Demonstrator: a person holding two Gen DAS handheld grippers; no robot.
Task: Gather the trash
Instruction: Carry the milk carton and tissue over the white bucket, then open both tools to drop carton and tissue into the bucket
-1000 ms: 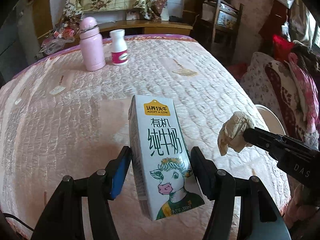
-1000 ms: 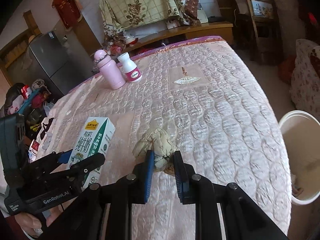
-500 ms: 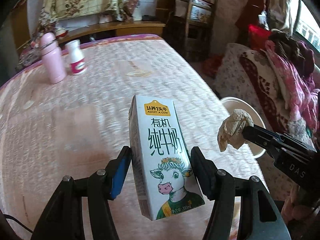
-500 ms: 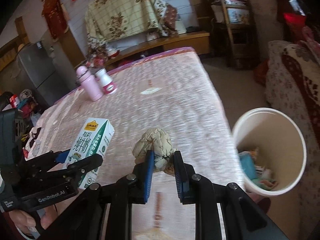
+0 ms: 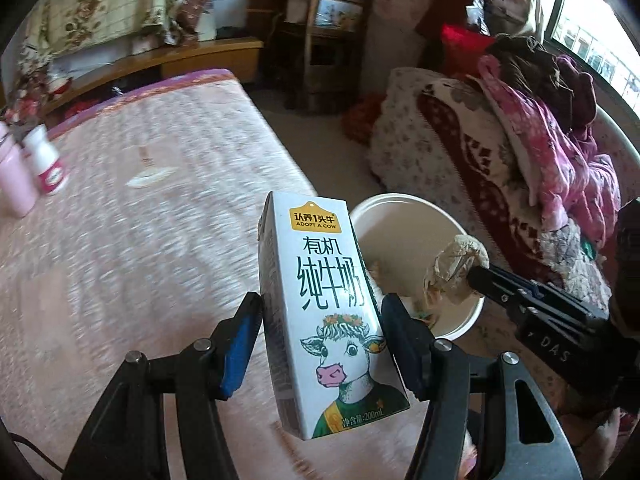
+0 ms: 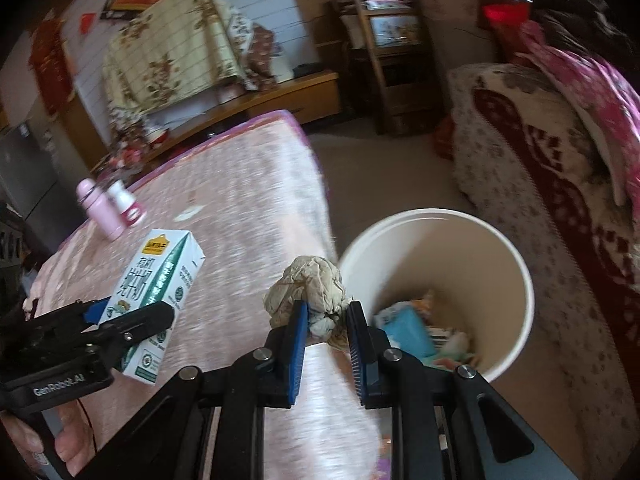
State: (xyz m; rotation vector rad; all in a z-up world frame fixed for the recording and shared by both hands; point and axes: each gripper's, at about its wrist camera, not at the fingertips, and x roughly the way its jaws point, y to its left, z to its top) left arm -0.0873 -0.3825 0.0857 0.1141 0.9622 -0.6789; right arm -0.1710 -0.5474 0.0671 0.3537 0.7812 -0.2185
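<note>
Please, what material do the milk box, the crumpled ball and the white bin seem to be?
Milk carton: probably coated paperboard, glossy print, sharp folded edges. Crumpled wad: likely paper or tissue, matte beige, many creases. White bin: seems plastic, smooth thin rim, though the blur leaves this open.

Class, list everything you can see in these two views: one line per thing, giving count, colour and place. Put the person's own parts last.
milk carton: one, white and green, clamped in left gripper
crumpled paper: one, beige, clamped in right gripper
bin: one, cream, on floor beside bed, holding trash
bed cover: one, pink, quilted
flask: one, pink, far on bed
small bottle: one, white, beside flask
left gripper: one, black, blue pads
right gripper: one, black, blue pads
</note>
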